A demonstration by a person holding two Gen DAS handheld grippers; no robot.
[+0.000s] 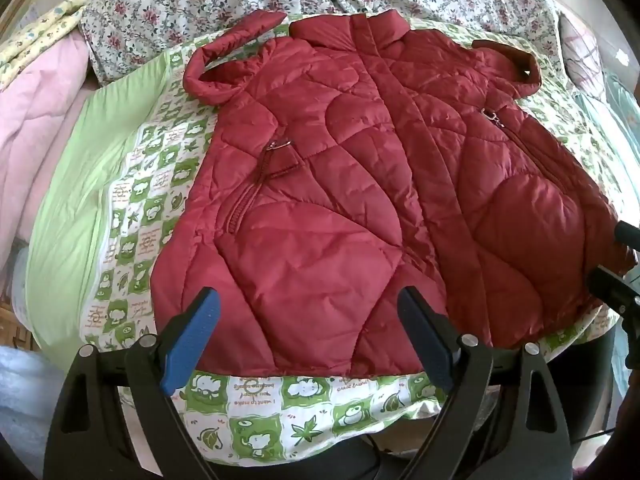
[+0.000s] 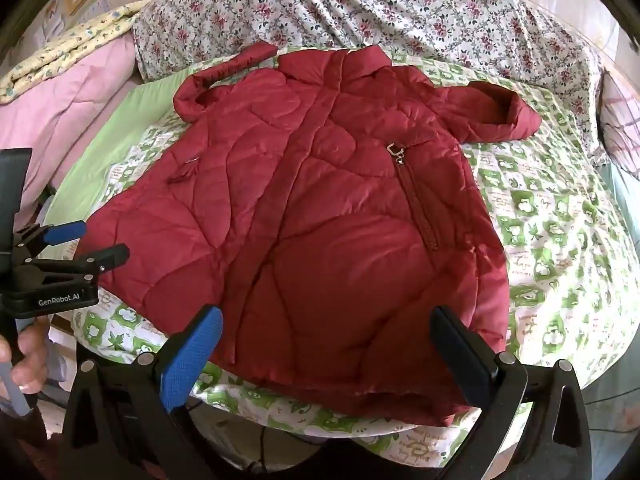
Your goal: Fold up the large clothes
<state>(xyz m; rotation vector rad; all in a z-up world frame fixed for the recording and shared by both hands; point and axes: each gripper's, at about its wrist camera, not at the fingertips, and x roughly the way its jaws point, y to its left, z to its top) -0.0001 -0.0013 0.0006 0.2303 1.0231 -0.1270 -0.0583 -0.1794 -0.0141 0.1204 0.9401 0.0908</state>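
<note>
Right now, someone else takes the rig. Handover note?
Left tool: open, empty, hovering over the jacket's near hem.
Right tool: open, empty, also at the near hem, further right.
Red quilted jacket: lies flat, front up, collar away from you, on the green patterned sheet. Both sleeves appear tucked in near the shoulders.
Done: spread out; no body fold visible.
Left: probably fold the body and tidy it.

Green checked sheet, floral quilt, pink blanket.
</note>
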